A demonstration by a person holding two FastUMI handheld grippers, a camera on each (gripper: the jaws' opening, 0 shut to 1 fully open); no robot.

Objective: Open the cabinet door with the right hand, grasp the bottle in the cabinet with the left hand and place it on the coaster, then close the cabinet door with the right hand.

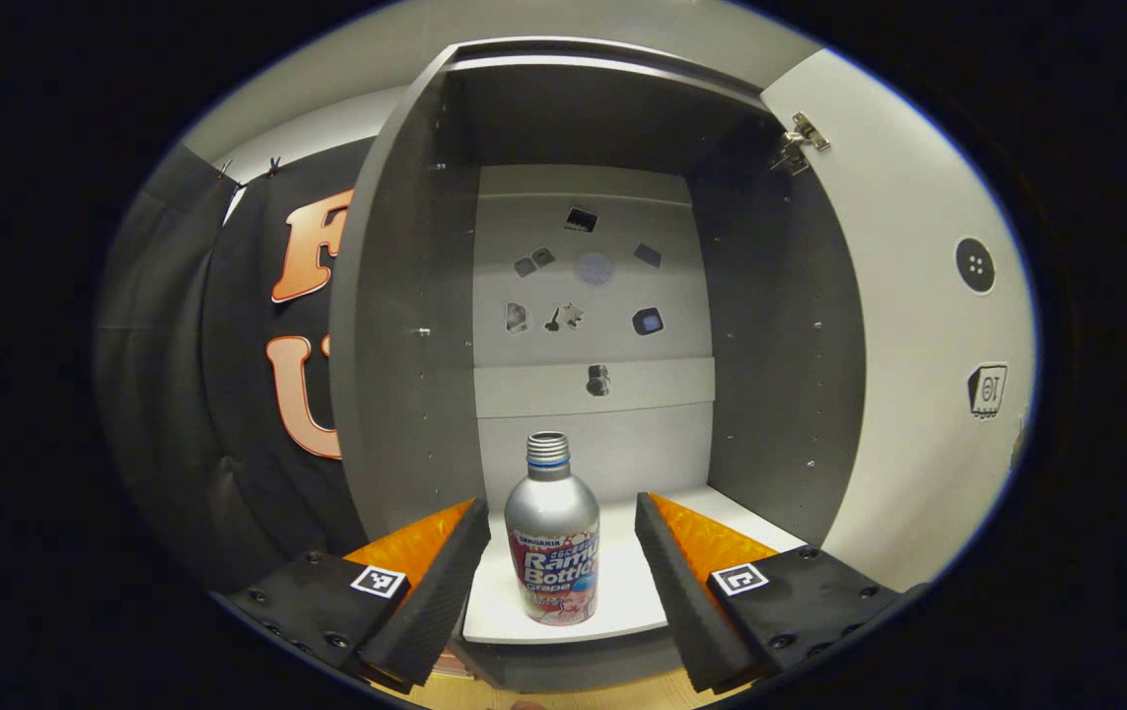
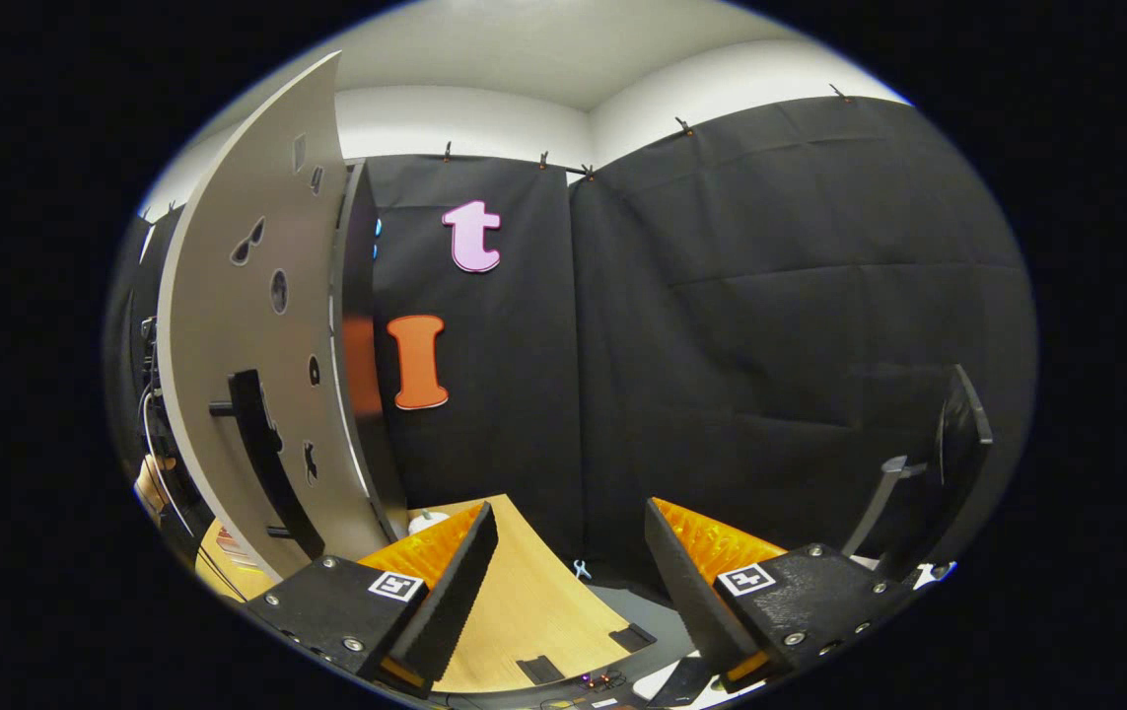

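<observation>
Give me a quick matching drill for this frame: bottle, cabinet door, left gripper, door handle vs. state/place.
Things:
1. bottle
2. cabinet door
3. left gripper
4. door handle

States/places:
A. swung open
B. open, fingers either side of the bottle, not touching
C. upright on the cabinet's white shelf, no cap
D. dark bar on the door's outer face, ungripped

Pairs: 1-C, 2-A, 3-B, 4-D

One bottle (image 1: 552,537) stands upright in one open cabinet (image 1: 405,325), ahead of the left gripper's (image 1: 561,562) spread jaws. The cabinet has one door (image 1: 918,325), with one hinge (image 1: 798,138) at its top. The door's outer face carries one handle (image 2: 262,459), left of the right gripper's (image 2: 571,577) spread jaws.
</observation>
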